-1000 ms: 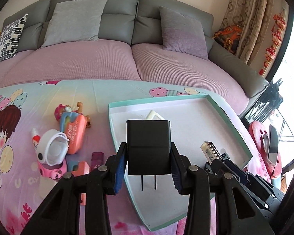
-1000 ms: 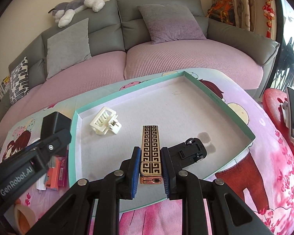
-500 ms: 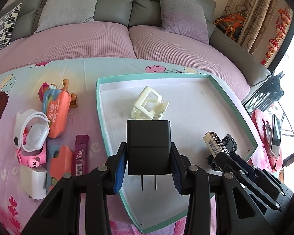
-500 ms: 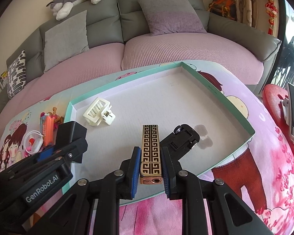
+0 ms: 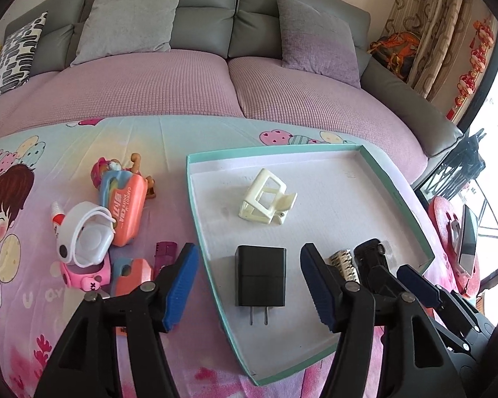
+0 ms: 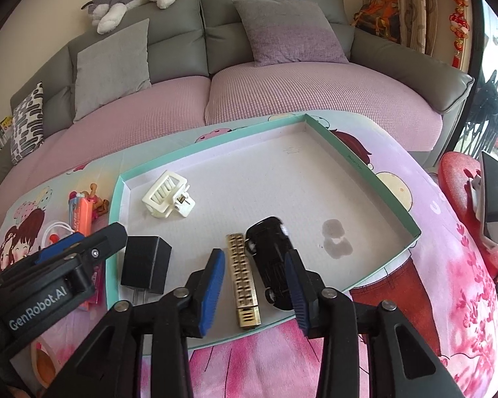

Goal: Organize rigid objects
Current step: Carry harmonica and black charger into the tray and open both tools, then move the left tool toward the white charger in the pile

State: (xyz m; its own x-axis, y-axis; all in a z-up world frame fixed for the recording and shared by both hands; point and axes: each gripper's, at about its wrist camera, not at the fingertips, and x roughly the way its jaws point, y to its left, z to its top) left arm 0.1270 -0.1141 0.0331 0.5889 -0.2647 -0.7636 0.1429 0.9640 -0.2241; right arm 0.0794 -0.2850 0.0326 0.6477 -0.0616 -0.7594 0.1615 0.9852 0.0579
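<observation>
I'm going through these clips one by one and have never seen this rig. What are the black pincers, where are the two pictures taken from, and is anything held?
A person holds two hand-held grippers, each carrying a fisheye camera looking along its fingers. One picture is from the left gripper, the other from the right gripper. Both stand open and hold nothing. In the teal-rimmed tray lie a black charger plug, a gold patterned lighter, a black toy car and a cream hair clip. More toys lie on the cartoon cloth beside the tray.
</observation>
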